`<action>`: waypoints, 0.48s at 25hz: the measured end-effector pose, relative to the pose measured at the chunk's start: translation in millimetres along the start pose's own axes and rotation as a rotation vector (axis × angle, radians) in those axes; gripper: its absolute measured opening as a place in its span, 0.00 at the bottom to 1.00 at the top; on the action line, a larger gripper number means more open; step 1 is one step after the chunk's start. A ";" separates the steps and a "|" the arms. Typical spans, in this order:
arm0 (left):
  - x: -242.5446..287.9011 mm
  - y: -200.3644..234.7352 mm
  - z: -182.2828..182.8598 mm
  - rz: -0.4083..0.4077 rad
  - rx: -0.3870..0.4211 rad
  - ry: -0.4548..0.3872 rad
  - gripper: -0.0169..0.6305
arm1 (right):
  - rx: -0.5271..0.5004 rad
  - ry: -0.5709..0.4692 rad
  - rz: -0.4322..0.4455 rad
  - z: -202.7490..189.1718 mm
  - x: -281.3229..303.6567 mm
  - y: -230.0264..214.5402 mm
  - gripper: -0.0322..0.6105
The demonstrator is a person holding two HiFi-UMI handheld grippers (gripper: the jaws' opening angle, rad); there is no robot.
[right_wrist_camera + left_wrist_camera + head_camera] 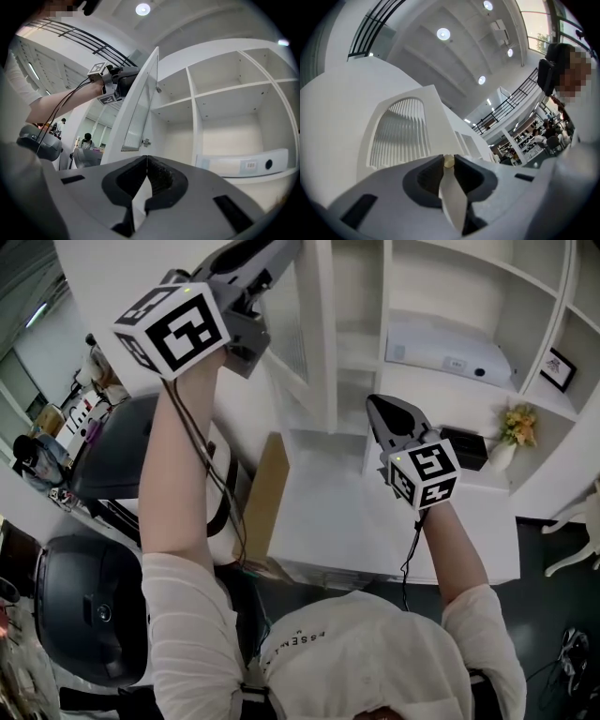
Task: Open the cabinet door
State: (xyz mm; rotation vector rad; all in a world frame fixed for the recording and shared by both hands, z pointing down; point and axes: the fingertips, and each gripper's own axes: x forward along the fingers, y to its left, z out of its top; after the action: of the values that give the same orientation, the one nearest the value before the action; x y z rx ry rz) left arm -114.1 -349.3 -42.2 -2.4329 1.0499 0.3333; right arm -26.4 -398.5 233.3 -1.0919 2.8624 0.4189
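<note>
The white cabinet door (317,343), with a slatted arched panel (400,133), stands swung out from the shelf unit (225,89). My left gripper (284,249) is raised to the door's edge and is shut on its small cream knob (448,161). In the right gripper view the door (140,105) shows nearly edge-on, with the left gripper (123,80) at its outer side. My right gripper (375,405) hangs lower, in front of the open shelves, its jaws shut with nothing between them (146,158).
A white projector (450,357) lies on a shelf. A framed picture (560,368), a vase of yellow flowers (516,427) and a black box (466,448) stand at the right. A cardboard sheet (265,493) leans by the cabinet; black chairs (89,615) stand at the left.
</note>
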 end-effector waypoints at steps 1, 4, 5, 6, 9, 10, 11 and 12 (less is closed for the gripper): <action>-6.8 1.2 2.3 -0.008 -0.011 0.000 0.14 | 0.006 -0.003 0.009 -0.4 3.9 9.2 0.07; -27.5 7.6 8.4 -0.031 -0.073 -0.020 0.14 | 0.016 -0.011 0.036 0.2 13.5 33.7 0.07; -35.0 10.6 10.7 -0.039 -0.099 -0.034 0.14 | 0.016 -0.016 0.045 1.6 16.6 41.2 0.07; -42.9 13.8 13.2 -0.044 -0.126 -0.050 0.14 | 0.017 -0.021 0.054 3.5 19.8 48.8 0.07; -66.5 23.5 19.8 -0.048 -0.172 -0.081 0.14 | 0.020 -0.039 0.082 9.6 30.4 72.8 0.07; -73.5 26.4 21.7 -0.047 -0.179 -0.085 0.14 | 0.020 -0.045 0.092 11.4 33.9 80.5 0.07; -79.9 29.3 23.4 -0.046 -0.182 -0.089 0.15 | 0.020 -0.049 0.102 13.0 37.3 87.6 0.07; -85.7 32.0 25.2 -0.043 -0.182 -0.092 0.15 | 0.020 -0.053 0.111 14.3 40.6 93.8 0.07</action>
State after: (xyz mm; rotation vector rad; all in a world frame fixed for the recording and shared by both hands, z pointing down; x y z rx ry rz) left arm -196.6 -302.6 -40.5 -2.5686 0.9633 0.5421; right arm -119.5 -353.9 235.6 -0.9078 2.8830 0.4169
